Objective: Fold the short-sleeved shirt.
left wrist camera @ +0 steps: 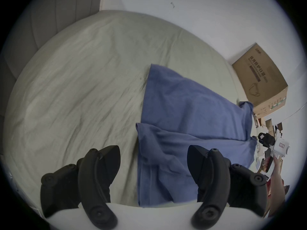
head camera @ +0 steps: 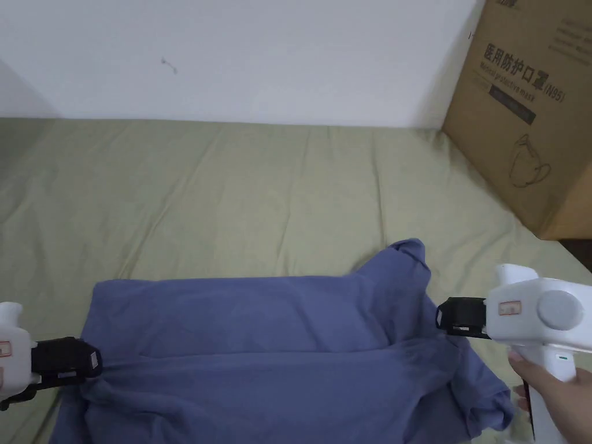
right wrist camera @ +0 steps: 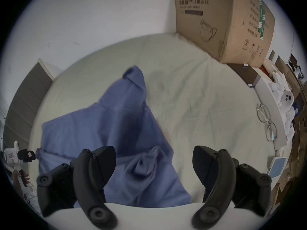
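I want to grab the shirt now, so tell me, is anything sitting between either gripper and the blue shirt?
Nothing visible is. The left gripper and right gripper are both open at opposite ends of the shirt, with only cloth and the bed sheet near them. The cardboard box stands off at the far right.

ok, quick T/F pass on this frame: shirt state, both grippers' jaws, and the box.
1. The blue shirt lies on the green sheet. True.
2. The left gripper has its jaws clamped on the shirt. False: in its own view the jaws stand wide apart, with the shirt's edge showing between them.
3. The right gripper is open. True: its jaws are spread, with cloth showing in the gap.
4. The cardboard box sits on top of the shirt. False: it stands apart from the shirt, at the far right by the wall.
5. The shirt is spread out flat in a single layer. False: one layer lies doubled over another, and a sleeve pokes up.
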A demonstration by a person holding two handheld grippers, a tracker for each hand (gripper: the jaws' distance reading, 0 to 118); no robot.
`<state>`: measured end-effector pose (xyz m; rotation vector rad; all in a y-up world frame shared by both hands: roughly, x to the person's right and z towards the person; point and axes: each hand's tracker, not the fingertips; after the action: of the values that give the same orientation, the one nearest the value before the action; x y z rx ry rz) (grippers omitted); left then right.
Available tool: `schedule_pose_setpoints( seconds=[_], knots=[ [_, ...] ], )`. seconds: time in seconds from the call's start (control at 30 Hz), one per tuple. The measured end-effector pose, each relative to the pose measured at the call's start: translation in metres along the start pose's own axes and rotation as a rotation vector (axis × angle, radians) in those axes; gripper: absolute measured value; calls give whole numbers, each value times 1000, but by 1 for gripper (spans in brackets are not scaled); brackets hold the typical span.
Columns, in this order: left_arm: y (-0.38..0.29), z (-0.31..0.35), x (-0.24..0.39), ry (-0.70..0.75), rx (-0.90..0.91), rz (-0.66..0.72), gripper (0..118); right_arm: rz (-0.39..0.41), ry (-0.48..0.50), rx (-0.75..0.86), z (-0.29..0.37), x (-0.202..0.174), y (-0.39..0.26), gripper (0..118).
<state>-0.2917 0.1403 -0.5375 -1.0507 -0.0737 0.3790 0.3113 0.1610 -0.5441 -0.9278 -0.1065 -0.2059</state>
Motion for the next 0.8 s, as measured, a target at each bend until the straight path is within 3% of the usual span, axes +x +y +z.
schedule_pose_setpoints(
  seconds=[0.13, 0.2, 0.23, 0.27, 0.3, 0.33, 0.47, 0.53, 0.6, 0.7, 0.73, 0.77, 0.8],
  knots=[
    [-35, 73, 14, -99, 240, -31, 87, 33, 137, 227, 93, -12, -38, 98],
    [-68, 112, 23, -109, 396, -70, 59, 20, 209, 359, 139, -21, -68, 93],
    [-85, 130, 27, -82, 480, -104, 37, 32, 196, 423, 159, -28, -88, 81],
    [-104, 145, 31, -47, 553, -134, 7, 41, 204, 494, 177, -34, -105, 43],
    [-119, 154, 34, -13, 597, -150, 2, 55, 216, 523, 187, -40, -117, 10],
    [-133, 164, 35, 27, 636, -161, 1, 51, 218, 542, 195, -43, -127, 3],
    [-153, 180, 36, -28, 624, -159, 0, -78, 318, 521, 204, -42, -148, 3],
    [-145, 178, 35, -27, 553, -180, 0, -59, 306, 504, 202, -43, -147, 3],
    [-127, 167, 34, 33, 465, -195, 0, 28, 295, 491, 206, -54, -140, 3],
    [-80, 114, 15, 22, 179, -111, 0, 41, 292, 504, 210, -55, -138, 3],
    [-70, 93, 5, 10, 95, -82, 13, 36, 311, 500, 210, -54, -137, 3],
    [-60, 72, 2, -10, 49, -50, 41, 24, 338, 487, 209, -53, -136, 3],
    [-54, 54, -4, 3, 17, -46, 54, 17, 348, 480, 208, -51, -135, 3]
  ],
)
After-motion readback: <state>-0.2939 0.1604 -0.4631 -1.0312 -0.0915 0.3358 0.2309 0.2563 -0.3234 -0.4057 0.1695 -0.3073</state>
